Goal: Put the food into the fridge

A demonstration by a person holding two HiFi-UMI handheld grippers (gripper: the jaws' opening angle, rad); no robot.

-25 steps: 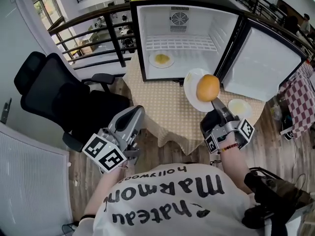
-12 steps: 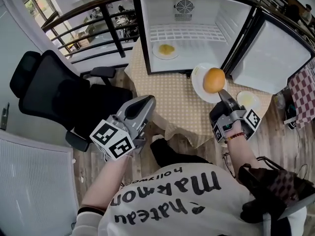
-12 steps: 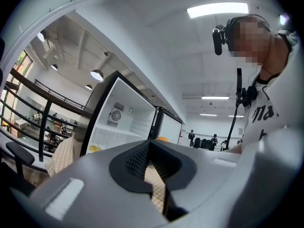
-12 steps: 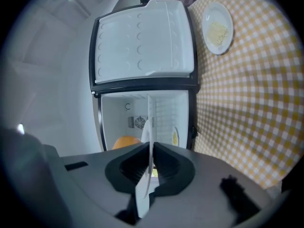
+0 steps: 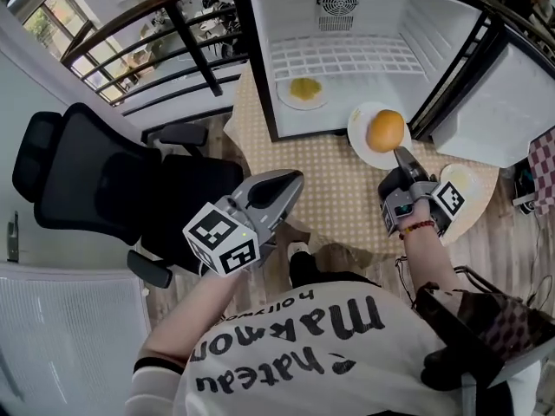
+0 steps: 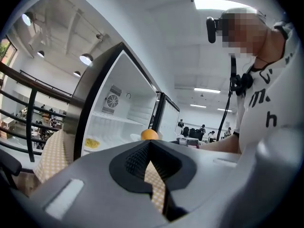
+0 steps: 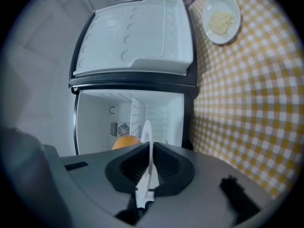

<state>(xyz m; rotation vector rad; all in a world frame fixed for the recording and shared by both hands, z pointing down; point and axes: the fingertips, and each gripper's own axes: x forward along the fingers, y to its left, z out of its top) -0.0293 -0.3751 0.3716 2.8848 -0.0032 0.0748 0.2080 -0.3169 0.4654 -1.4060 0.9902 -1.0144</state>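
My right gripper (image 5: 401,153) is shut on the near rim of a white plate (image 5: 366,144) that carries an orange (image 5: 385,131). It holds the plate over the checked tablecloth, just in front of the open fridge (image 5: 347,24). In the right gripper view the plate rim (image 7: 148,127) stands edge-on between the jaws of the right gripper (image 7: 149,148), with the orange (image 7: 124,142) beyond. My left gripper (image 5: 293,181) is shut and holds nothing, left of the table edge. In its own view the left gripper (image 6: 149,144) faces the fridge (image 6: 118,113) and the orange (image 6: 149,135).
A plate of yellow food (image 5: 303,91) lies on the fridge floor. Another plate of food (image 5: 464,183) sits on the table (image 5: 329,189) at the right, below the open fridge door (image 5: 512,102). A black office chair (image 5: 87,180) and a railing (image 5: 173,50) stand at the left.
Both grippers have moved forward toward the table and fridge and sunk lower. The plate with the orange has come closer to the fridge opening.
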